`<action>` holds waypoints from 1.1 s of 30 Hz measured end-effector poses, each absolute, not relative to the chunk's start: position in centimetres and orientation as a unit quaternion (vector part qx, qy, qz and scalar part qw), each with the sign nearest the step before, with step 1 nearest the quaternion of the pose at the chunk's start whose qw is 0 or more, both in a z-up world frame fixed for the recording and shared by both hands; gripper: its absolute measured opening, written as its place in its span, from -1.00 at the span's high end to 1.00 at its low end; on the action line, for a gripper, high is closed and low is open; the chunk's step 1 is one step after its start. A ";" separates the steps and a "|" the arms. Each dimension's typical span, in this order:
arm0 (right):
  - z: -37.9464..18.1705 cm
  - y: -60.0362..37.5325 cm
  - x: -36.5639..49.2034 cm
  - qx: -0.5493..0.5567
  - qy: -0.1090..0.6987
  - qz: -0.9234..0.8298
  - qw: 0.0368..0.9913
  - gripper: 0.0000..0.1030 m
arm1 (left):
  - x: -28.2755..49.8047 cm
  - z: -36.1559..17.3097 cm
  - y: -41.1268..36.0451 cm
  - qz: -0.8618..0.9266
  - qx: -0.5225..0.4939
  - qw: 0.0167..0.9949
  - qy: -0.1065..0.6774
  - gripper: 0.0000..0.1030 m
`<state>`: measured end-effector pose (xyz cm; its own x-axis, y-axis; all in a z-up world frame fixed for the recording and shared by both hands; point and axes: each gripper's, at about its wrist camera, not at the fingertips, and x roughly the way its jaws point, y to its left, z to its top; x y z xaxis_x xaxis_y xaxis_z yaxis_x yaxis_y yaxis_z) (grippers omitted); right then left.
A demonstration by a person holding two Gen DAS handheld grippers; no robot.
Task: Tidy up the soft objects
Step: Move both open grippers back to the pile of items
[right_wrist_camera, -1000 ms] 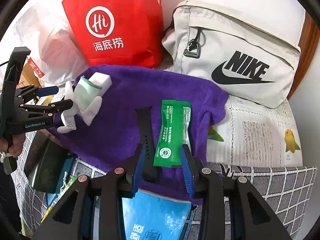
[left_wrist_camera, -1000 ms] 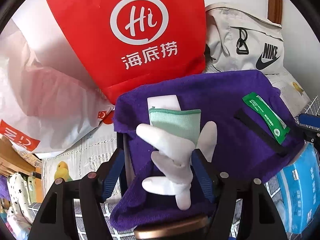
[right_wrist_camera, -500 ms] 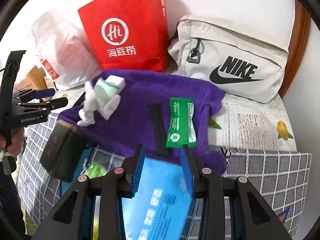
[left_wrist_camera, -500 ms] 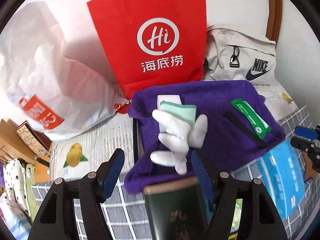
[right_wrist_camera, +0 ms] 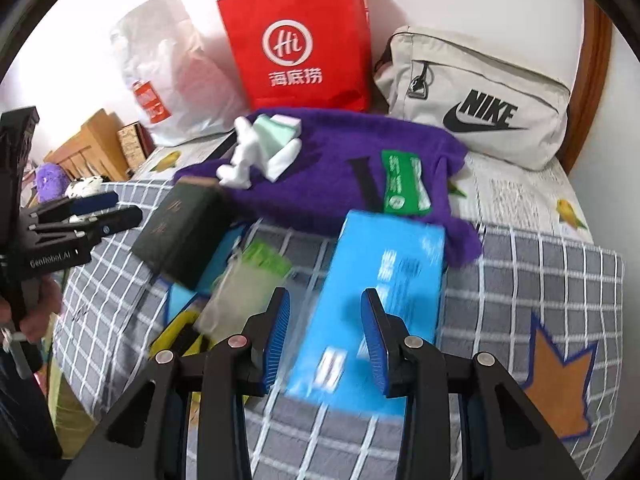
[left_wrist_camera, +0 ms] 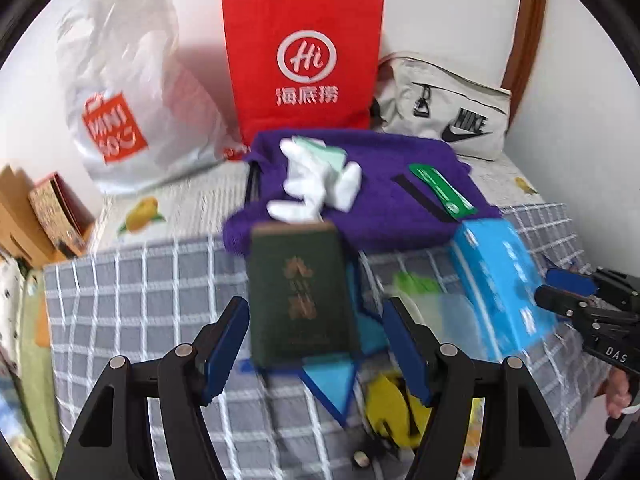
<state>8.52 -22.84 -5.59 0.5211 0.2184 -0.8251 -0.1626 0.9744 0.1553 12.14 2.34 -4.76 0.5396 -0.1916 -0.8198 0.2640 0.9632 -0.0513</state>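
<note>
A purple towel (left_wrist_camera: 384, 184) (right_wrist_camera: 340, 164) lies spread on the bed. On it rest a white glove with a mint cuff (left_wrist_camera: 316, 184) (right_wrist_camera: 260, 152), a green packet (left_wrist_camera: 442, 192) (right_wrist_camera: 404, 184) and a black strap (left_wrist_camera: 420, 198) (right_wrist_camera: 366, 184). My left gripper (left_wrist_camera: 316, 344) is open and empty, above a dark green book (left_wrist_camera: 298, 292) (right_wrist_camera: 180, 228). My right gripper (right_wrist_camera: 324, 336) is open and empty, above a blue tissue pack (right_wrist_camera: 376, 300) (left_wrist_camera: 500, 280). Each gripper also shows at the edge of the other's view.
A red paper bag (left_wrist_camera: 304, 60) (right_wrist_camera: 296, 44), a white plastic bag (left_wrist_camera: 120, 92) (right_wrist_camera: 168, 72) and a grey Nike bag (left_wrist_camera: 448, 116) (right_wrist_camera: 480, 100) stand against the wall. Blue, green and yellow items lie on the checked blanket (right_wrist_camera: 540, 280). Boxes (left_wrist_camera: 40, 216) sit at left.
Both grippers have drawn back from the towel toward the bed's front. The book and the blue pack now fill the foreground. The glove lies on the towel, apart from the left gripper.
</note>
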 end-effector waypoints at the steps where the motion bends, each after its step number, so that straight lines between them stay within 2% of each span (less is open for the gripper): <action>1: -5.6 -22.7 7.7 0.033 0.478 0.112 0.871 0.27 | 11.4 -5.0 2.4 -0.129 0.035 0.875 0.465 -0.31; 14: -6.3 -18.5 -0.1 0.020 0.467 0.218 0.856 0.21 | 5.5 -8.0 4.4 -0.092 0.015 0.861 0.501 -0.31; 26: -9.8 -13.6 0.6 -0.052 0.481 0.260 0.836 0.19 | 5.0 -9.1 5.4 -0.080 0.004 0.851 0.519 -0.31; 27: -10.0 -13.3 0.6 -0.062 0.479 0.255 0.838 0.29 | 5.0 -9.2 5.5 -0.079 0.004 0.850 0.521 -0.31; 28: -10.1 -13.2 0.6 -0.066 0.475 0.254 0.840 0.54 | 5.0 -9.3 5.6 -0.079 0.004 0.850 0.521 -0.31; 29: -10.0 -13.2 0.6 -0.067 0.471 0.255 0.842 0.66 | 5.0 -9.3 5.8 -0.079 0.003 0.850 0.521 -0.31; 31: -9.6 -13.6 0.6 -0.057 0.462 0.256 0.847 0.81 | 5.1 -9.5 6.0 -0.079 -0.001 0.848 0.524 -0.31; 33: -9.1 -14.1 0.6 -0.045 0.457 0.256 0.851 0.85 | 5.2 -9.7 6.0 -0.077 -0.001 0.847 0.526 -0.31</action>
<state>0.63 -14.10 -9.10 0.4518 0.3942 -0.8003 -0.4773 0.8647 0.1565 5.24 6.02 -9.71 0.4345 -0.1324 -0.8909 0.1294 0.9880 -0.0837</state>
